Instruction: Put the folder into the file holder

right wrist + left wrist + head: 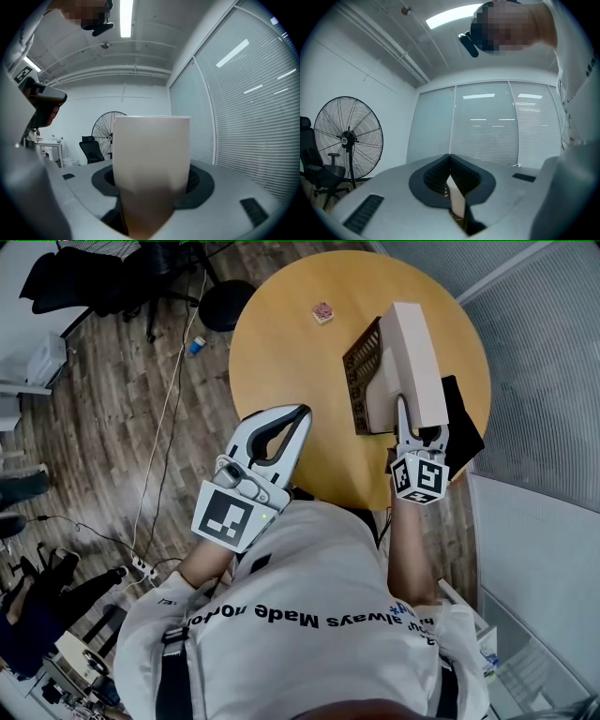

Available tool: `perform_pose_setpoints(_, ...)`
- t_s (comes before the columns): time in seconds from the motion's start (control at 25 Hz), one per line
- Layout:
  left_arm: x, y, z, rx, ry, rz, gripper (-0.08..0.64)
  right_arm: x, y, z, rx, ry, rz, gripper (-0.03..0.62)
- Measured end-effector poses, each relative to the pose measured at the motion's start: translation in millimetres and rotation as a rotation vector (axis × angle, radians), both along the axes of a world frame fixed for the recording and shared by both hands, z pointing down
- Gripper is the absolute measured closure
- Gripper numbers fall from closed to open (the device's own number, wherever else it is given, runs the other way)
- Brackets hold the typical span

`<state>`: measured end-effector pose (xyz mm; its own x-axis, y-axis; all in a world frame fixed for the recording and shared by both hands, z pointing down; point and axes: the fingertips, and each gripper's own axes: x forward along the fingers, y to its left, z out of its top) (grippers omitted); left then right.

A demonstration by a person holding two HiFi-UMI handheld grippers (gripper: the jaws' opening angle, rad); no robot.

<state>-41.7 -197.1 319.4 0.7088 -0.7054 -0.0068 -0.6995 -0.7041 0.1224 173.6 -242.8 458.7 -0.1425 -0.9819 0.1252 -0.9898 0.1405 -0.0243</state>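
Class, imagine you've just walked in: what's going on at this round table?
A person stands at a round wooden table with a gripper in each hand. The right gripper is clamped on a beige folder, holding it right at the dark mesh file holder. Whether it has entered the holder can't be told. The left gripper is shut and empty near the table's edge.

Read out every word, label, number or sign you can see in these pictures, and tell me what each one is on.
"always Made": on the person's white shirt, in the head view; the words on either side are too distorted to read.
Left marker cube and right marker cube: black-and-white square patterns, no letters.
Small item on the table: too small to read.
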Motion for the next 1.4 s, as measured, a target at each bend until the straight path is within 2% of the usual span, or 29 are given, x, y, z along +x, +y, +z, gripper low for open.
perform_pose_setpoints(0.72, 2, -2, 5, -0.001, -0.013, 0.002, 0.535, 0, 1, 16, -0.009, -0.003, 0.001, 0.304)
perform_pose_setpoints(0.92, 2, -3, -1, 0.031, 0.019, -0.002, 0.535, 0, 1, 19, -0.012, -0.003, 0.001, 0.304)
perform_pose_setpoints(1.08, 2, -2, 5, -0.007, -0.005, -0.003, 0.535, 0, 1, 22, -0.018, -0.003, 0.002, 0.304)
perform_pose_setpoints(1.4, 2, -1, 2, 0.023, -0.002, 0.004, 0.535, 1, 1, 30, -0.030, -0.001, 0.002, 0.304)
